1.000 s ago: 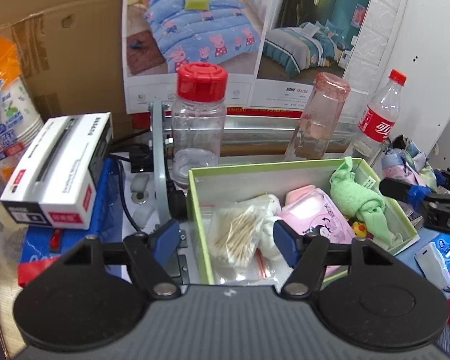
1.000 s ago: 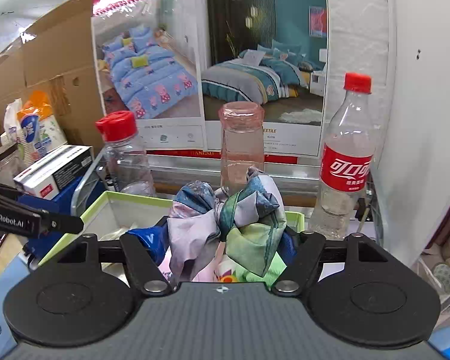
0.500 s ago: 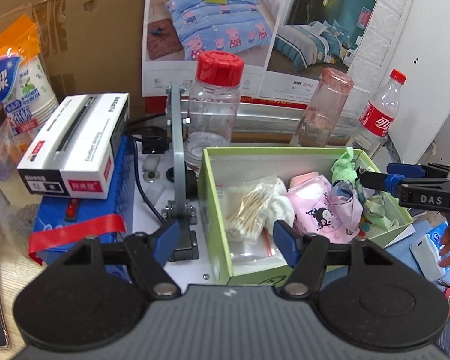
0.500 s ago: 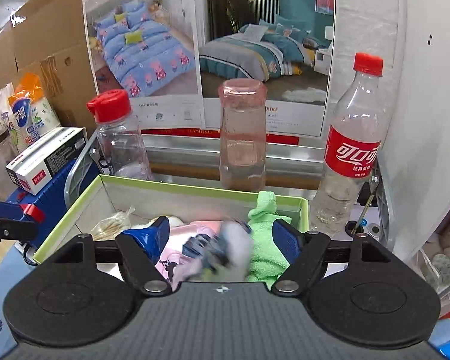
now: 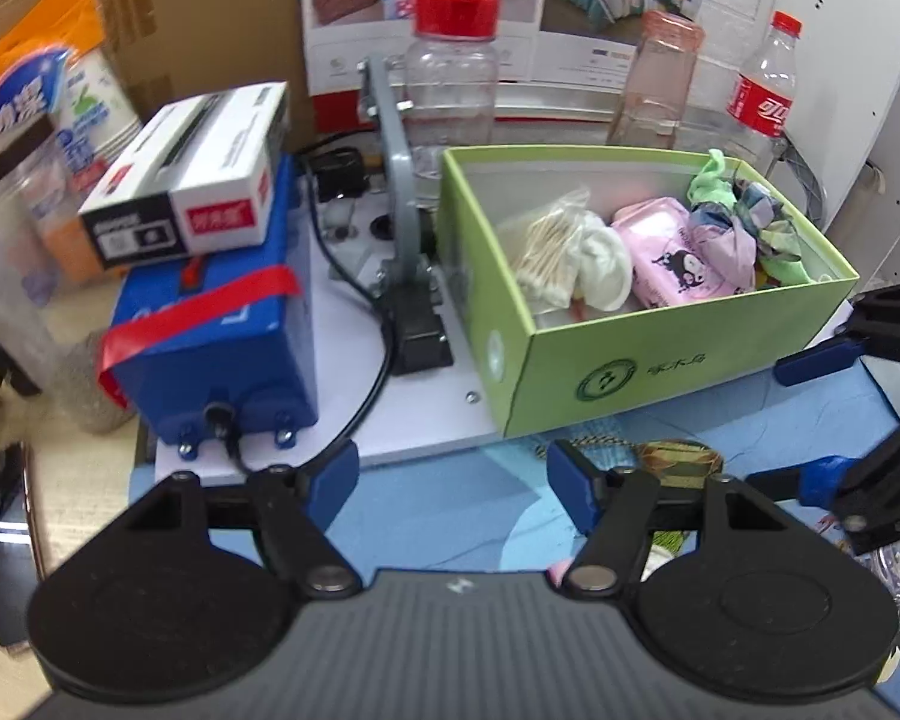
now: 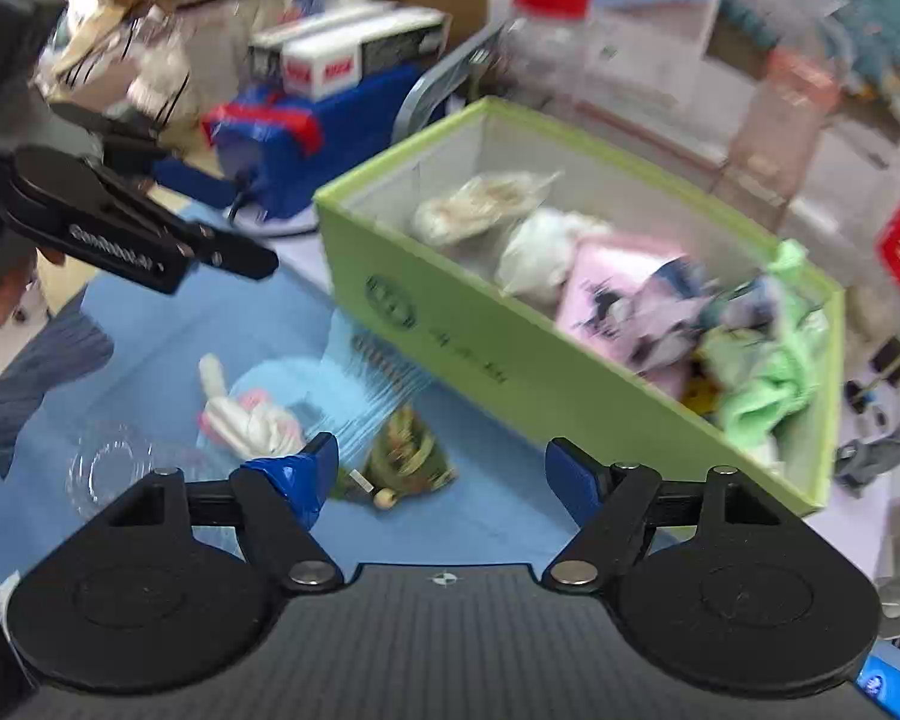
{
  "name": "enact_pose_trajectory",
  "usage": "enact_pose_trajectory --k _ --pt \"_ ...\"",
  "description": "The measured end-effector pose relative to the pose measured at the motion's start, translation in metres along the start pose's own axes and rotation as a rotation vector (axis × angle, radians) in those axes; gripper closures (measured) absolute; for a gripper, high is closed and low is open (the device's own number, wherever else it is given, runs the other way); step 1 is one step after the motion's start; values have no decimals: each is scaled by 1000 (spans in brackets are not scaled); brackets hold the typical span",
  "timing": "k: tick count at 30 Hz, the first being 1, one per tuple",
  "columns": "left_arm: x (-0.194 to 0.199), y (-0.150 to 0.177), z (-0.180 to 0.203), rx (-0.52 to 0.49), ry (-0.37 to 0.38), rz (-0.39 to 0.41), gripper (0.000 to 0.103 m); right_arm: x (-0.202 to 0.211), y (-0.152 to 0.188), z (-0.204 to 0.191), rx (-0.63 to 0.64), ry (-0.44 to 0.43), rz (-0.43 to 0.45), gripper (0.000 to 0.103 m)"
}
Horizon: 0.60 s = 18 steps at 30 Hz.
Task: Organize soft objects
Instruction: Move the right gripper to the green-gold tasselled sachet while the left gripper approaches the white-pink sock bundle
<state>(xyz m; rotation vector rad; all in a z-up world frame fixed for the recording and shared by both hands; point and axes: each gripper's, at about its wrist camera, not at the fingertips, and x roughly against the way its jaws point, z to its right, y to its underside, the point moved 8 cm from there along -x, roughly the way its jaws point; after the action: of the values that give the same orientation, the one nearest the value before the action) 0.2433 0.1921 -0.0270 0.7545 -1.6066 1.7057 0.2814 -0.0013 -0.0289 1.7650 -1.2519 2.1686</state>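
Note:
A green box (image 5: 648, 354) (image 6: 444, 330) holds a cotton swab bag (image 5: 546, 252), a white sock (image 5: 603, 264), a pink pouch (image 5: 672, 264), a patterned scrunchie (image 5: 762, 222) (image 6: 708, 306) and a green cloth (image 6: 762, 384). On the blue mat in front of it lie a white and pink plush (image 6: 246, 420) and a green woven pouch (image 6: 408, 462) (image 5: 678, 462). My left gripper (image 5: 453, 480) is open and empty above the mat. My right gripper (image 6: 441, 474) is open and empty, near the pouch; it also shows in the left wrist view (image 5: 822, 420).
A blue machine (image 5: 210, 336) with a white carton (image 5: 192, 174) stands left of the box. A red-capped jar (image 5: 450, 72), a pink bottle (image 5: 660, 84) and a cola bottle (image 5: 762, 96) stand behind. A clear glass dish (image 6: 114, 468) lies on the mat.
My right gripper let the patterned scrunchie go into the box, then drew back and down over the mat. My left gripper also pulled back from the box.

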Motion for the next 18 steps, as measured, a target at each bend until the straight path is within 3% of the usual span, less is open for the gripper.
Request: enact_pose_trajectory --k 6,13,18 --pt "8 8 -25 55 -3 9 35 -57 -17 -12 -8 -50 -155 41" --pt "5 17 -27 35 15 -12 35 -99 -8 -11 -46 9 -313 38" --pt "2 18 -6 -29 60 -39 35 -86 6 27 -182 87 -294 39"
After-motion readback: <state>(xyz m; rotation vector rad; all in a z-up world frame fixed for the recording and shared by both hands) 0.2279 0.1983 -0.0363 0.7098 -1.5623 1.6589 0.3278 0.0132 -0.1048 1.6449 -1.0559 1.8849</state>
